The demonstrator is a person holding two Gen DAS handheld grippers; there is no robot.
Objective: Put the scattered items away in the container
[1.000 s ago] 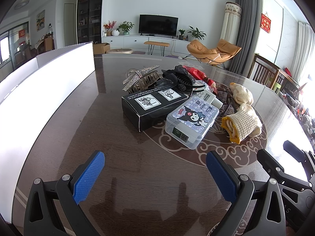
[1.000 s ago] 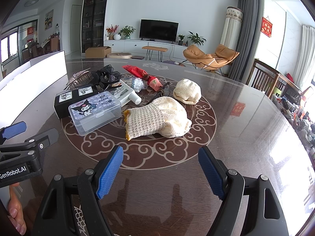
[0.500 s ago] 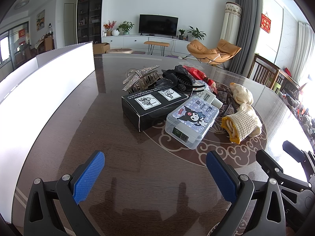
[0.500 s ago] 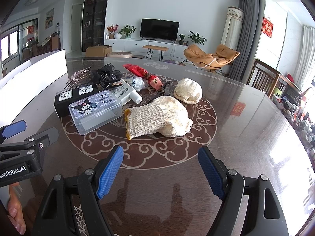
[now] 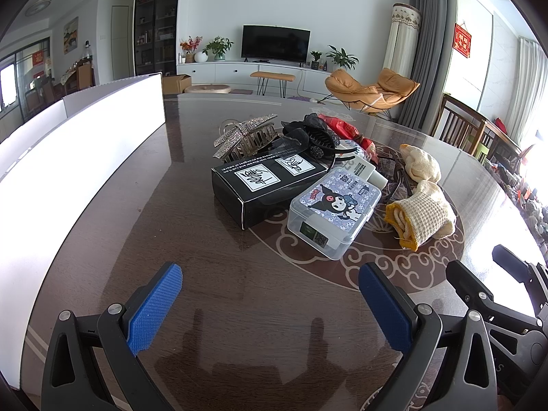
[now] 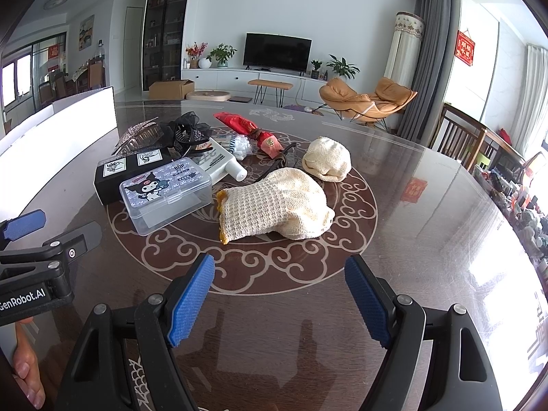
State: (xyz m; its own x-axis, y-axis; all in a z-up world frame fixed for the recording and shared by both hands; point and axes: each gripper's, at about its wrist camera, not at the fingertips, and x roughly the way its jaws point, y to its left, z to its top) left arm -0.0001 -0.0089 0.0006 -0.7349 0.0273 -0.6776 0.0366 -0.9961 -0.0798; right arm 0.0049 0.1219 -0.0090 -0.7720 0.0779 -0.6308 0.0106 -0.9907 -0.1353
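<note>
Scattered items (image 6: 219, 171) lie ahead of both spread, empty grippers, left (image 5: 270, 303) and right (image 6: 279, 296).

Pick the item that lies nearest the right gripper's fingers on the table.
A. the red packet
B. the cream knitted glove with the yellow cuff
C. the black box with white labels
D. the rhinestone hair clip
B: in the right wrist view the cream knitted glove lies just ahead of the open right gripper, while the black box, red packet and hair clip sit farther back.
</note>
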